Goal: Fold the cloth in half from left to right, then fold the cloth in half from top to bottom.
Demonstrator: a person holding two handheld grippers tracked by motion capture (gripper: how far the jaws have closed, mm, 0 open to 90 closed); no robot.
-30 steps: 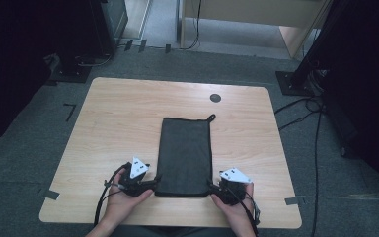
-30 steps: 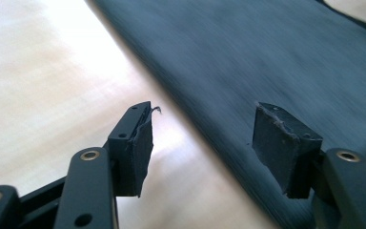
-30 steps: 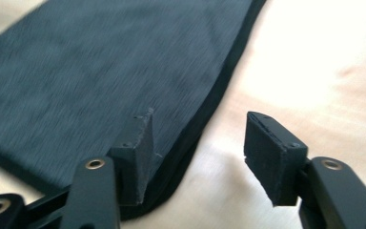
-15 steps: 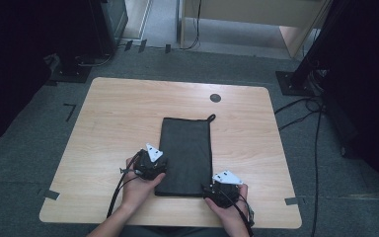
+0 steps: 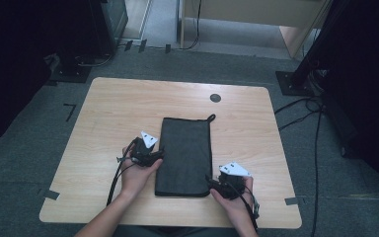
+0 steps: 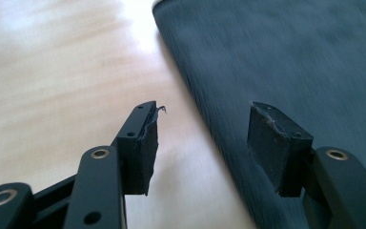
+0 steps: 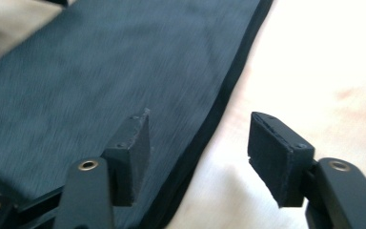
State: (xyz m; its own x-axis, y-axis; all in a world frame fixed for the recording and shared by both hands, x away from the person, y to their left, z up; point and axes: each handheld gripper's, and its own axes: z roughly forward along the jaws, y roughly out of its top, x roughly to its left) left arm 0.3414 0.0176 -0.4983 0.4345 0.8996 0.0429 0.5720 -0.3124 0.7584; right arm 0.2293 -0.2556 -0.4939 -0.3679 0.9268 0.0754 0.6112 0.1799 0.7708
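A black fabric pouch (image 5: 184, 155) lies flat at the middle of the wooden table (image 5: 108, 113), its long side running from 12 to 6 o'clock, with a small loop at its far right corner. The left tool (image 5: 154, 154) sits at the pouch's 9 o'clock edge; its jaws, just opened a little, straddle that edge without pinching it. The right tool (image 5: 213, 183) sits at the pouch's 5 o'clock corner, jaws just narrowed yet parted, astride the right edge.

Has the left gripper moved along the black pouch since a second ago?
Yes. The left gripper has gone from the near left corner of the black pouch up its left edge toward the table's far side.
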